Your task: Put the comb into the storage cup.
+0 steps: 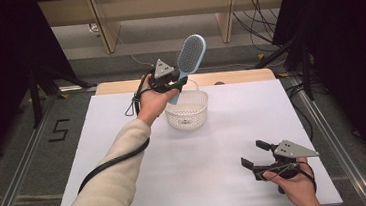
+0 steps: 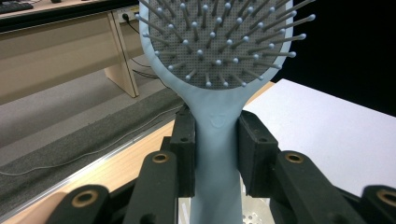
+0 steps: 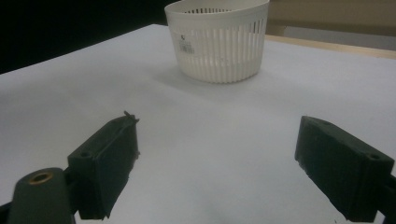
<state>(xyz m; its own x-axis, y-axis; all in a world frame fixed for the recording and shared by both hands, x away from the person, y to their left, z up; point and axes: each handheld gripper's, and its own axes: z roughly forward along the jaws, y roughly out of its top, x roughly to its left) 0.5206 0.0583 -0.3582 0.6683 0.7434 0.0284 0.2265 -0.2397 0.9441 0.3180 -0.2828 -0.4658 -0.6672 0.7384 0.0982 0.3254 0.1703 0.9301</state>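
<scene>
A pale blue plastic paddle hairbrush (image 1: 190,57) is held aloft by the left gripper (image 1: 173,82), its jaws clamped on the narrow handle (image 2: 217,154) just below the bristled head, which stands upright above the jaws and tilts slightly away. Directly beneath the gripper, a white slotted plastic basket (image 1: 187,109) is seen on the white table sheet (image 1: 125,153), with the handle's lower end hanging over its rim.

Risk is judged to lie in the grip itself — the handle is smooth and tapered, and the heavy head sits high above the pinch point, so the brush could pivot or slide between the pads. If it is released off-centre, the handle may strike the rim and the light basket could be tipped or pushed away; a long brush might also lean out and topple it.

Well apart from this, nearer the person, the right gripper (image 1: 254,158) hovers low over the sheet — its jaws spread wide, nothing between them — with the basket (image 3: 219,39) ahead of it.

Counted: one hairbrush, one basket, two grippers.
</scene>
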